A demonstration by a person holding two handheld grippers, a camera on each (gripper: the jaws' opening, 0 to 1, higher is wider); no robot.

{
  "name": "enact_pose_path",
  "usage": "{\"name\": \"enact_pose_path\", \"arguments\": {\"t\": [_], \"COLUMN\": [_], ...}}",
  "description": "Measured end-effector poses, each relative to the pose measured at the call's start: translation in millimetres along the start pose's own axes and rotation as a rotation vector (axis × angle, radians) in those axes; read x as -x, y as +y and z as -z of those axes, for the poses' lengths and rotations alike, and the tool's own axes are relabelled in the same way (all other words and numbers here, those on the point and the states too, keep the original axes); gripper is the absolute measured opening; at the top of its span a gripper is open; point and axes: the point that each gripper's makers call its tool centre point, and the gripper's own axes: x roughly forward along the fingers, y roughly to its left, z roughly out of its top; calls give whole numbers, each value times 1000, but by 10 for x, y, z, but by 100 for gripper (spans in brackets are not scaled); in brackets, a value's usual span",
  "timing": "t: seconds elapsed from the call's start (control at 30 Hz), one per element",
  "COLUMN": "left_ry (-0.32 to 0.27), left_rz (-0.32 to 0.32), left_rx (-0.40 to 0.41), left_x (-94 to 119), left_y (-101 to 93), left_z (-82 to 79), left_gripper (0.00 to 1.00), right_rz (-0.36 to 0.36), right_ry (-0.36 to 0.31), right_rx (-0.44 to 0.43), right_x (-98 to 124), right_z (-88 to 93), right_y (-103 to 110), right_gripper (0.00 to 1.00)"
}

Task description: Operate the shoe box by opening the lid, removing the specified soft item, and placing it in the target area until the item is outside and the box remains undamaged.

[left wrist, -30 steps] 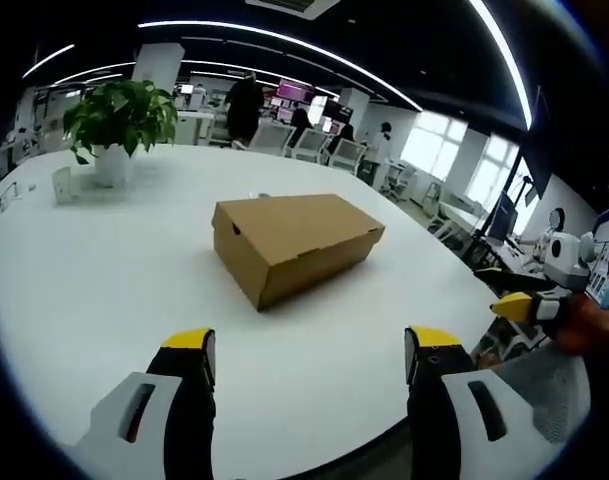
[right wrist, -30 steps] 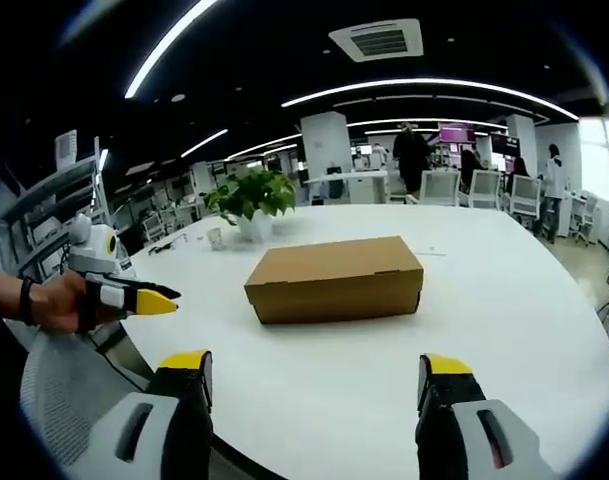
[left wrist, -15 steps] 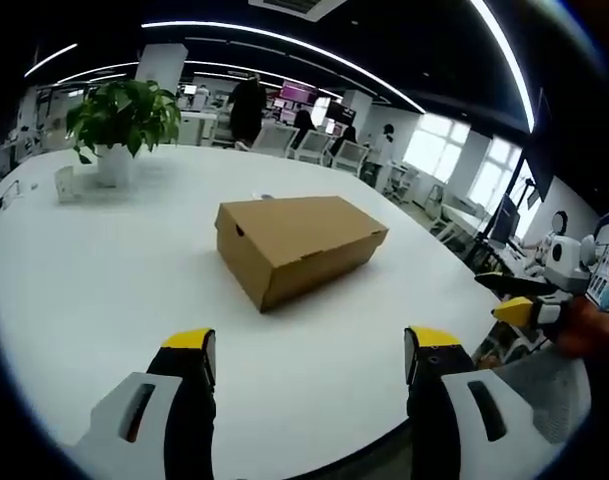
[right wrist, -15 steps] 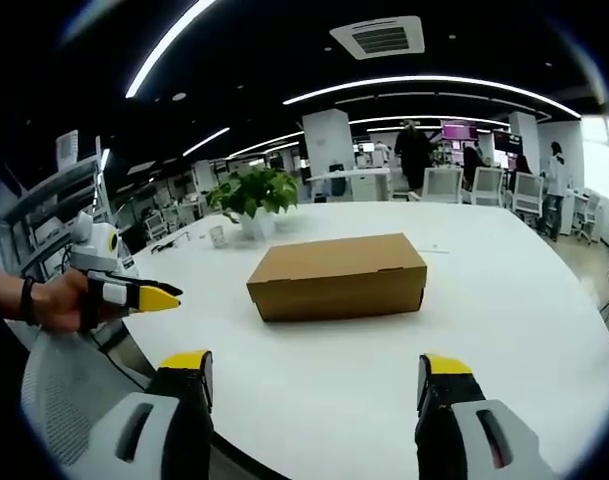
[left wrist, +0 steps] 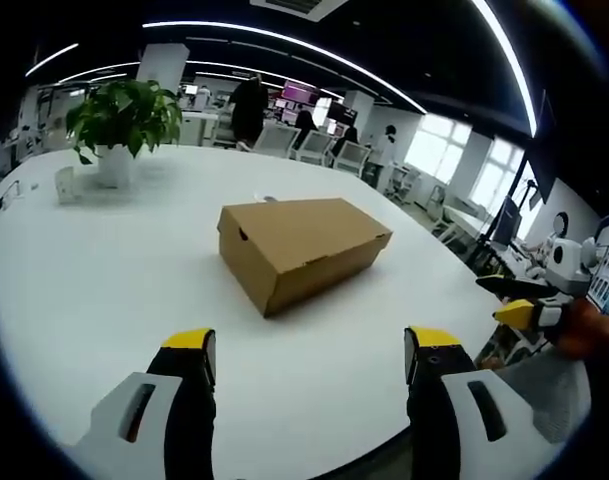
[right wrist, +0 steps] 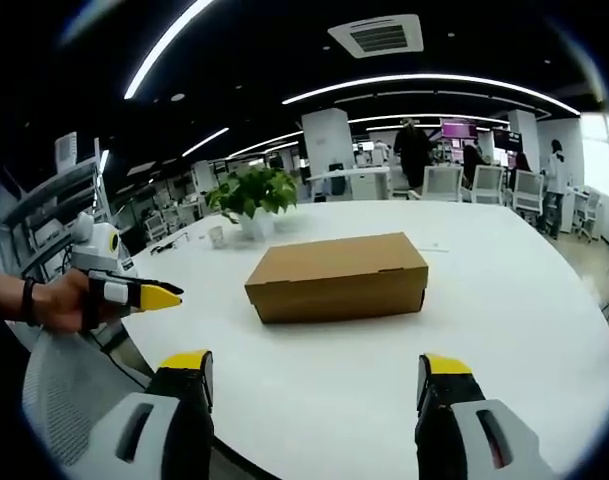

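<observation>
Bright, even office light, strong fisheye bend.
Ceiling strip lights (left wrist: 284, 40) and windows (left wrist: 484, 165) glare; table (right wrist: 544, 330) near-white, maybe overexposed; soft shadow under box (right wrist: 336, 275); edges blurred.

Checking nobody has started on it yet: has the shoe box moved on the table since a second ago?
No. The shoe box keeps its place relative to the potted plant on the white table; the slight drift in the left gripper view is camera motion.

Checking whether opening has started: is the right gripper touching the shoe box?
Apart. In the right gripper view, bare table lies between the open right gripper and the box.
</observation>
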Motion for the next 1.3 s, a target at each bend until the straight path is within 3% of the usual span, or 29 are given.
{"name": "enact_pose_path", "arguments": {"t": [1.3], "left_ry": [22], "left_rz": [-28], "left_rx": [8], "left_x": [-87], "left_y": [105], "left_z": [26], "left_gripper": [78], "right_rz": [-21], "right_ry": [20], "right_rx": [-32], "right_x": [-63], "right_z": [33], "right_y": [-4], "right_gripper": [80]}}
